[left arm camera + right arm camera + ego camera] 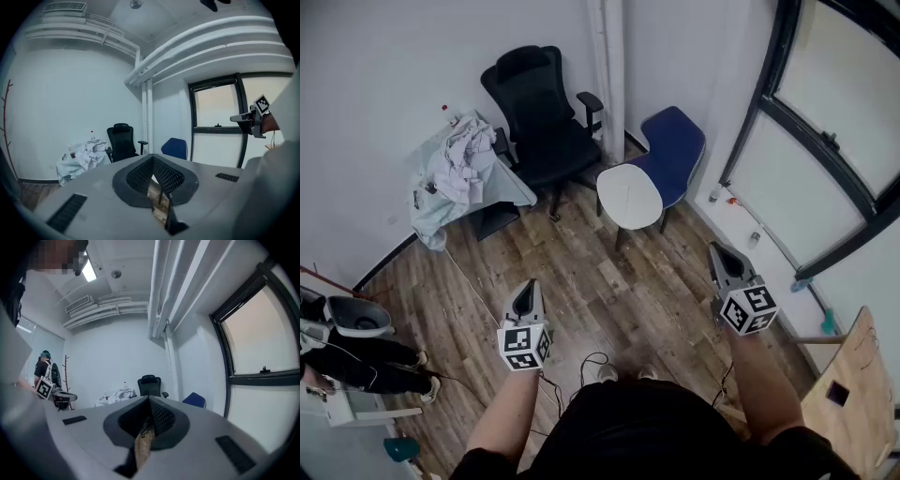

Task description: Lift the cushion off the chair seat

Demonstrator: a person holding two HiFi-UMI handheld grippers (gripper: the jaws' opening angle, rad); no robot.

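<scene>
Spot the cushion (630,195) just above mid-frame in the head view: white, round, lying flat on the seat of the blue chair (680,141) and covering most of it. Probably light and soft, so likely to sag or fold if pinched at one spot only. Smooth-looking cover, perhaps a little slippery. Best taken at the exposed near rim, one tongs to each side, biting deep enough to catch padding and not just cover. Cannot tell whether tied to the seat.

Left tongs (525,286) and right tongs (719,249) both clenched on nothing, tips met, held out low in the frame and well apart from the cushion. Need releasing before any grab.

Open wooden floor (609,281) between tongs and chair, with only a cable (592,361) looped at bottom centre by the feet. Tighter around the seat:
- Black chair (539,122) just beside it on the left.
- Upright pipe (609,66) behind it.
- Window (825,122) wall along the right.

Farther off:
- Draped counter (431,220) heaped with cloth (461,159) at upper left.
- A person (366,361) at lower left.
- A board (853,394) edge at lower right, near the right arm.

Clearest path by this reading: straight up, then back toward the bottom of the frame.
</scene>
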